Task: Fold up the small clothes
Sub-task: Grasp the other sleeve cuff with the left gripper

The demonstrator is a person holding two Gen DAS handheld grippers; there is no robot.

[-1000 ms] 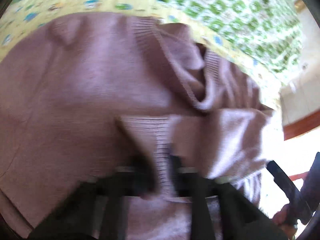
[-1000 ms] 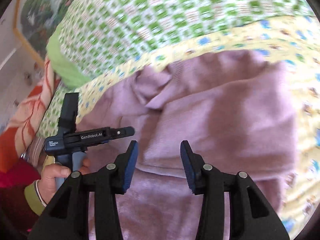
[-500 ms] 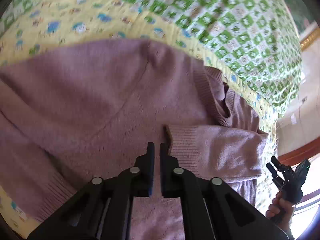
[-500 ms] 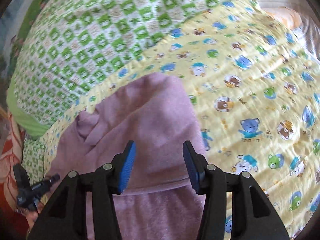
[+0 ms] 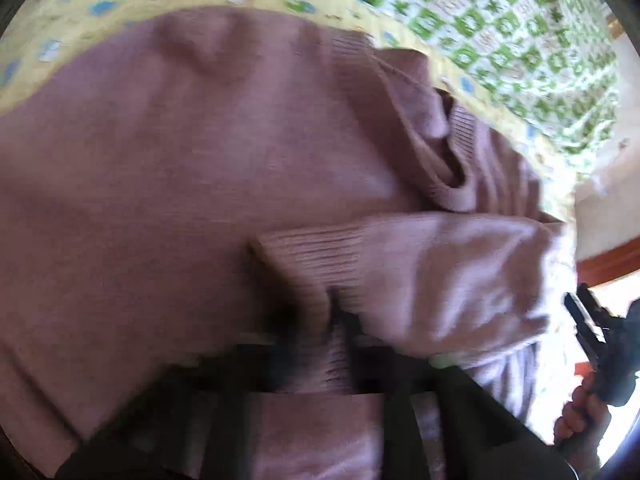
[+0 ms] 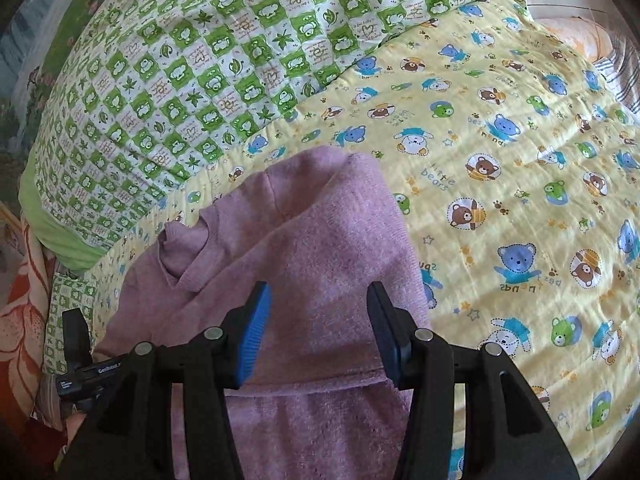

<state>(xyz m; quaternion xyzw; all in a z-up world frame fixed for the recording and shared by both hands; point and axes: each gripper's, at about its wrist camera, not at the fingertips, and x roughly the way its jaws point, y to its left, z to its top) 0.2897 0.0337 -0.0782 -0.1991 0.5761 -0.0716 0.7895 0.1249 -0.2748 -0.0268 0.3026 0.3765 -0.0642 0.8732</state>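
The left gripper (image 5: pixel 332 320) pinches the ribbed cuff (image 5: pixel 320 256) of a soft mauve knit sweater (image 6: pixel 304 248). The right gripper (image 6: pixel 316 328) hovers wide open, holding nothing, over the sweater's folded body. Beyond, toward 2 o'clock, spreads a yellow bear-print quilt (image 6: pixel 500 168); at 11 o'clock, a green checkered quilt (image 6: pixel 208 60).

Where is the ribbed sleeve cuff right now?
In the left wrist view the ribbed sleeve cuff lies low at centre across the pink sweater, just ahead of the left gripper, whose blurred fingers seem closed on it.
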